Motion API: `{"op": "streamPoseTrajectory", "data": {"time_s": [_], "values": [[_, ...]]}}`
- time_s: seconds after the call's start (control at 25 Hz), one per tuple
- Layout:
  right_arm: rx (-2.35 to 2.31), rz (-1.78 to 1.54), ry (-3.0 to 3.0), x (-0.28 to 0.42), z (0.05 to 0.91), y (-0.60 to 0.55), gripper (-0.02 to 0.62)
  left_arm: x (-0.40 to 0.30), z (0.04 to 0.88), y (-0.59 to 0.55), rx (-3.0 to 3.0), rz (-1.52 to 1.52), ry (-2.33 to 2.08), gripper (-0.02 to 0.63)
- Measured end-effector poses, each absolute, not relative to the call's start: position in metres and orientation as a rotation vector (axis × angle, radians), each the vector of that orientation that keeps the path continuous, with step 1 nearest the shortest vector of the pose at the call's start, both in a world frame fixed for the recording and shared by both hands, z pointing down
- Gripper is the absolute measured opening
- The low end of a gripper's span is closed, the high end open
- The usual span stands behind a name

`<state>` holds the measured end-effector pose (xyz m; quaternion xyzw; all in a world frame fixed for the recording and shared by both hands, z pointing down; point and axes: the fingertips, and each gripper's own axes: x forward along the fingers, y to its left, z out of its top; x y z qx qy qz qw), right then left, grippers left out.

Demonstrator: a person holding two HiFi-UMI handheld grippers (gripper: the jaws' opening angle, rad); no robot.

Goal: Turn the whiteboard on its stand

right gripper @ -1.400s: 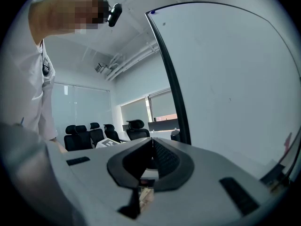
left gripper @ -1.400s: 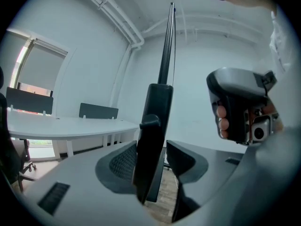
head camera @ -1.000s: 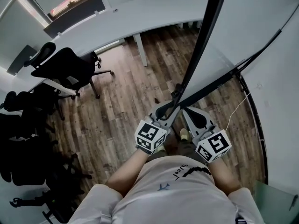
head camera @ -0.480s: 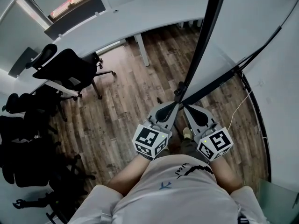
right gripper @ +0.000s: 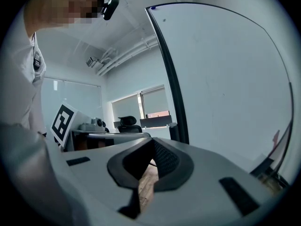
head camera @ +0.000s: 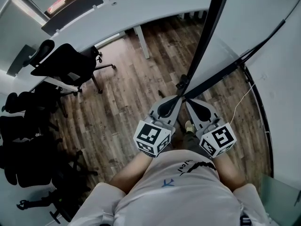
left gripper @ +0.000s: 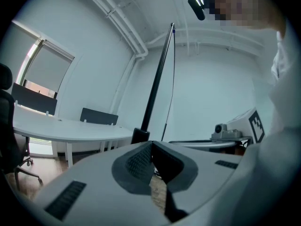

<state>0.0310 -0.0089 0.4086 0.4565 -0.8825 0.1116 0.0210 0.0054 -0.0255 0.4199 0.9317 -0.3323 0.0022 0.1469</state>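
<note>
I count one whiteboard (right gripper: pixel 225 79) at upper right and two grippers at lower centre: left gripper (head camera: pixel 173 101), right gripper (head camera: pixel 189 103), both closed, empty.

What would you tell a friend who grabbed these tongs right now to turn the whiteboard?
Left tongs: shut, holding nothing.
Right tongs: shut, holding nothing.
Whiteboard: upright, close in front. Its black frame edge is just ahead of both tips; whether they touch it cannot be told.
Done: both tongs sit low, side by side, by that edge.
Left: nothing grips the board, so probably press or clamp the edge and swing the board round.
</note>
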Motion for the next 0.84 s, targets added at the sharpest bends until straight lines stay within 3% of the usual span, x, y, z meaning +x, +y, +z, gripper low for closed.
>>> {"op": "streamPoseTrajectory", "data": {"time_s": [0.84], "values": [[1.433, 0.344, -2.72, 0.0276, 0.4138, -0.0165, 0.014, 0.0027, 0.4235, -0.0297, 2.695, 0.019, -0.951, 0.012]]}}
